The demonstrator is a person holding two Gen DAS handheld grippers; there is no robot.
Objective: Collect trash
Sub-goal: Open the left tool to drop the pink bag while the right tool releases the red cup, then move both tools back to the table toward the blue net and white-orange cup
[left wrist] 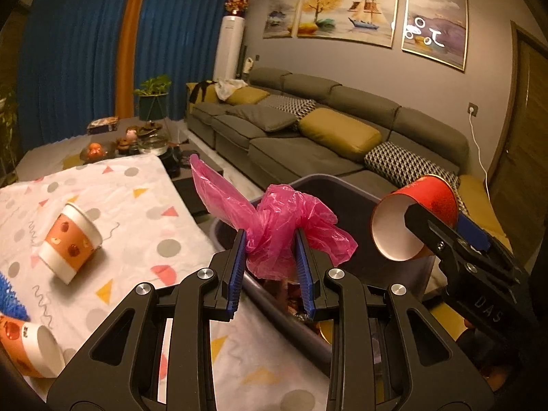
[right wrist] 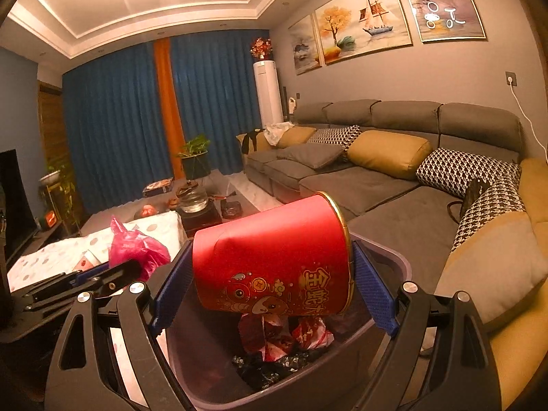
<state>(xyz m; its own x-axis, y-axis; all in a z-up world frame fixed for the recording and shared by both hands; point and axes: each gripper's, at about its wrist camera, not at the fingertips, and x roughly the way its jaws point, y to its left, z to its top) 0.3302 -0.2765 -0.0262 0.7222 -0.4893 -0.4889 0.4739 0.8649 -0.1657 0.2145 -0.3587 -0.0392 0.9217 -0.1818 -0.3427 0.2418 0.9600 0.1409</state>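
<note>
Living room, grey sofa (right wrist: 376, 178) along wall; dark bin (right wrist: 205, 359) beside patterned tablecloth (left wrist: 120, 212). Left gripper (left wrist: 270, 253) clamped on crumpled pink plastic bag (left wrist: 284, 219) over bin's edge. Right gripper (right wrist: 274, 274) holds red paper cup (right wrist: 270, 257) sideways above bin.

Gold Chinese characters are printed on the red paper cup (right wrist: 274, 257), near its gold rim; "金蛇" can be read, while the following characters are cut off at the lower edge of the cup. The letters "DAS" are embossed on the black body of the right gripper (left wrist: 441, 229), as seen from the left wrist view. No other legible text is observed.
</note>
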